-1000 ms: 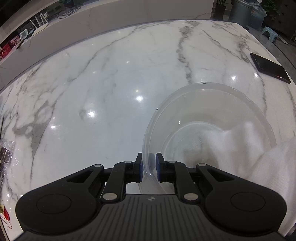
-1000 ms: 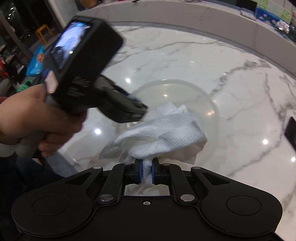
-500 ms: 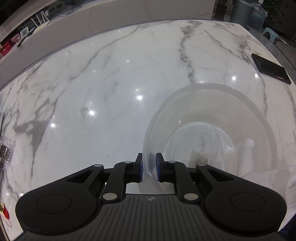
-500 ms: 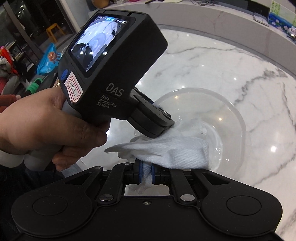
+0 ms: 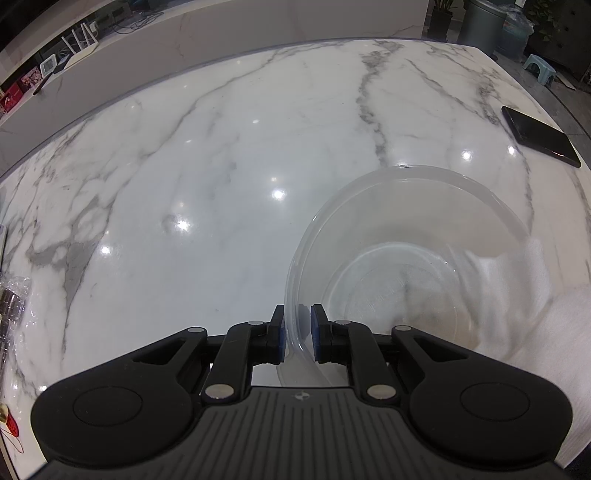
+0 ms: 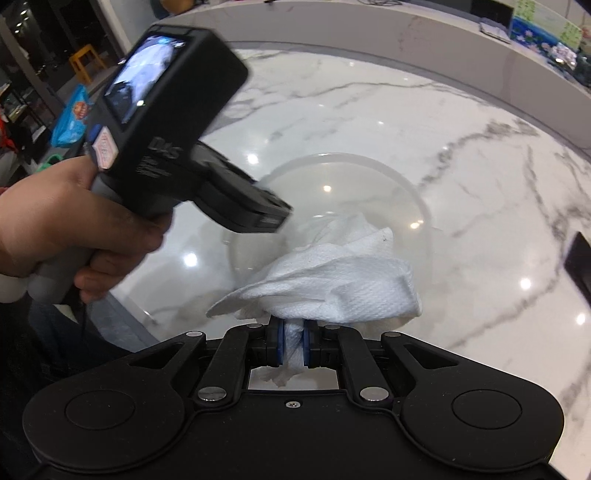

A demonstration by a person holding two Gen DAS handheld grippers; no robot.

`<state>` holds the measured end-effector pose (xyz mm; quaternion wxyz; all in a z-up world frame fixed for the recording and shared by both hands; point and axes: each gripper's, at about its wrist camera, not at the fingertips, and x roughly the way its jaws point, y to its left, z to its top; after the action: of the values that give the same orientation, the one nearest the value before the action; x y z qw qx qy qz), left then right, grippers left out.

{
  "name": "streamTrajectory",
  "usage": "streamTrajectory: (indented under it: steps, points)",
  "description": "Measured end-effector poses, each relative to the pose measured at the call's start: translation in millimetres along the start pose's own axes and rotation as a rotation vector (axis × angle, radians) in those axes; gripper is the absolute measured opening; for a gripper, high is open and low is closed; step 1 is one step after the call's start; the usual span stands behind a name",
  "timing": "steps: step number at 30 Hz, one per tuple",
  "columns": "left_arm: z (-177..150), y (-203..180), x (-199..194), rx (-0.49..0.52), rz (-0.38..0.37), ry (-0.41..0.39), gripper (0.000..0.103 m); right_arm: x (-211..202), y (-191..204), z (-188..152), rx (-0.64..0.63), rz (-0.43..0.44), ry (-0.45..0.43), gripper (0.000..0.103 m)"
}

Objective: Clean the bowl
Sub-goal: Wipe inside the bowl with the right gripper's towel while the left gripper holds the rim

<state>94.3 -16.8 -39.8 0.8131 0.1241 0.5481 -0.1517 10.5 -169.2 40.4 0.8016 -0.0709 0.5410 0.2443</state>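
A clear plastic bowl (image 5: 410, 236) stands on the white marble table (image 5: 221, 166). My left gripper (image 5: 297, 334) is shut on the bowl's near rim, one pad inside and one outside. A crumpled white paper towel (image 6: 343, 280) is pinched in my right gripper (image 6: 293, 341), which is shut on it. The towel's wad reaches into the bowl (image 6: 347, 184) from its near right side and shows blurred in the left wrist view as paper towel (image 5: 517, 295). A hand (image 6: 62, 225) holds the left gripper's black body (image 6: 173, 133) at the bowl's left rim.
A black phone (image 5: 539, 136) lies on the table to the far right of the bowl. A crinkled clear wrapper (image 5: 13, 299) sits at the left table edge. A marble counter (image 6: 369, 33) curves behind the table, with clutter on it.
The right gripper with the towel swung out toward the bowl's near side half a second ago, then pushed back deeper into the bowl. The left gripper and the bowl have stayed put.
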Motion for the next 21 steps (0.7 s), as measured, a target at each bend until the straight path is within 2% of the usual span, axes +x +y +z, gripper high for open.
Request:
streamTrajectory:
  steps: [9,21]
  points:
    - [-0.1,-0.3,-0.4,0.002,-0.001,0.001,0.012,-7.1,-27.4,-3.1,0.031,-0.069,-0.026,0.008]
    - [-0.2,-1.1,-0.9,0.005,0.0,0.001,0.012,11.6,-46.9,27.6,0.024,-0.12,-0.048,0.008]
